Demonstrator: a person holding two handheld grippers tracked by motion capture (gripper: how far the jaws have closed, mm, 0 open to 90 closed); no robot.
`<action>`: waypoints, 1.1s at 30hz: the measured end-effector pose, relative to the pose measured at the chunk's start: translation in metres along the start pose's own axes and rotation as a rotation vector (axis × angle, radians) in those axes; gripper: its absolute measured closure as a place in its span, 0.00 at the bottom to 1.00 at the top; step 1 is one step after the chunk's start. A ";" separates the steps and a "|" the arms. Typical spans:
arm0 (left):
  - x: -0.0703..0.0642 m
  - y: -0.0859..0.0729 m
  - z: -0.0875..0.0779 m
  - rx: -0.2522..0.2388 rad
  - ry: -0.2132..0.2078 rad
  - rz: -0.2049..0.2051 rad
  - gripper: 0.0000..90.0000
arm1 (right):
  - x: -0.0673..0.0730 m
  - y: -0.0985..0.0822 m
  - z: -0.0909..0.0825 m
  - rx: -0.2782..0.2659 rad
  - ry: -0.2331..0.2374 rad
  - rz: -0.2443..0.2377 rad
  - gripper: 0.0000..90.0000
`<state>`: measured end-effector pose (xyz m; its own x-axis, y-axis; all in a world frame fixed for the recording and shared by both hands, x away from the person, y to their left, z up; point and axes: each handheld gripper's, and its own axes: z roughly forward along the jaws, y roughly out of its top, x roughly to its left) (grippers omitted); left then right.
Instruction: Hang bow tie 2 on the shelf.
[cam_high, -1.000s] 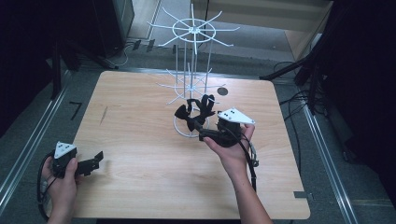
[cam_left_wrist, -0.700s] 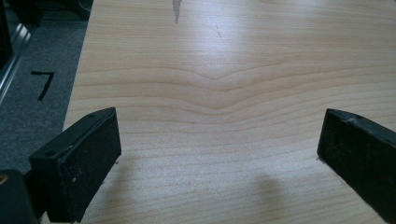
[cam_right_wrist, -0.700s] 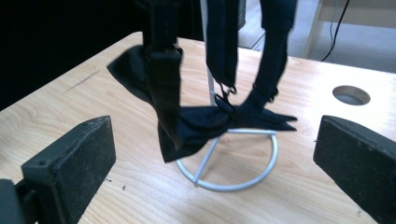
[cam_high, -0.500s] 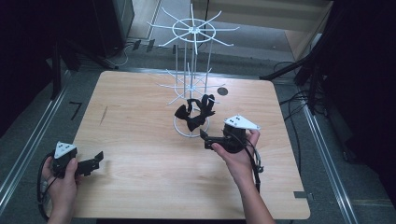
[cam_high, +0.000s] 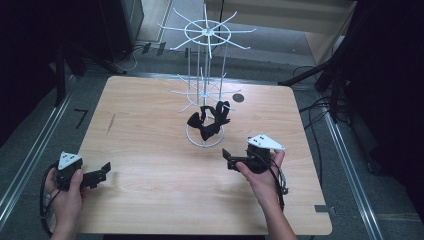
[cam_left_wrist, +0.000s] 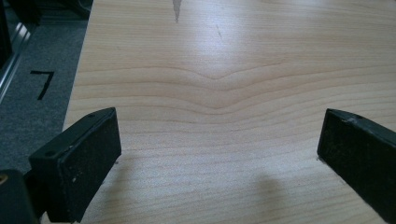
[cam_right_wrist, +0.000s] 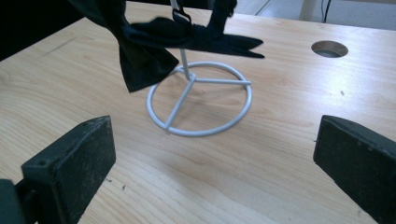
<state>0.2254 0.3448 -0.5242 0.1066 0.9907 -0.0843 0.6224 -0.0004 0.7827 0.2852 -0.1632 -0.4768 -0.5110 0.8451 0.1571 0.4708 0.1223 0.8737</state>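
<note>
Right gripper (cam_high: 231, 159) has backed off from the rack (cam_high: 204, 95) since a second ago: it was up against the bow ties (cam_high: 209, 120), now it sits nearer my edge of the table (cam_high: 150, 200), clear of the base ring. Left gripper (cam_high: 102, 172) hasn't moved, parked at the near left corner. Both are wide open with nothing between the jaws; in the left gripper view I get bare wood, in the right gripper view the base ring (cam_right_wrist: 200, 98) framed between the pads (cam_right_wrist: 70, 165). Ties (cam_right_wrist: 154, 37) hang low on the rack, draped over the lower arms and dangling just above the ring, not touching the table as far as I can tell. I read that as a finished hang: weight is on the wire, so I could let go and pull back. How many ties is hard to call, looks like two tangled close. Upper arms of the rack are bare. Right gripper points at the rack, so I judge it is placed to check the hang or go back in. Cable hole (cam_high: 238, 97) behind the rack is empty.
</note>
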 end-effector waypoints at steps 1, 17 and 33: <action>0.000 0.000 0.000 0.000 0.000 0.000 0.00 | -0.001 -0.002 0.000 0.005 -0.003 0.004 0.00; 0.000 0.000 0.000 0.000 0.001 0.000 0.00 | -0.017 -0.023 -0.010 0.019 -0.033 0.021 0.00; 0.000 0.000 0.000 -0.004 -0.001 0.001 0.00 | -0.037 -0.043 -0.022 0.029 -0.076 0.059 0.00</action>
<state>0.2253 0.3445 -0.5243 0.1083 0.9905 -0.0842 0.6195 -0.0010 0.7850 0.2680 -0.2114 -0.5099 -0.4263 0.8881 0.1717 0.5198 0.0852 0.8500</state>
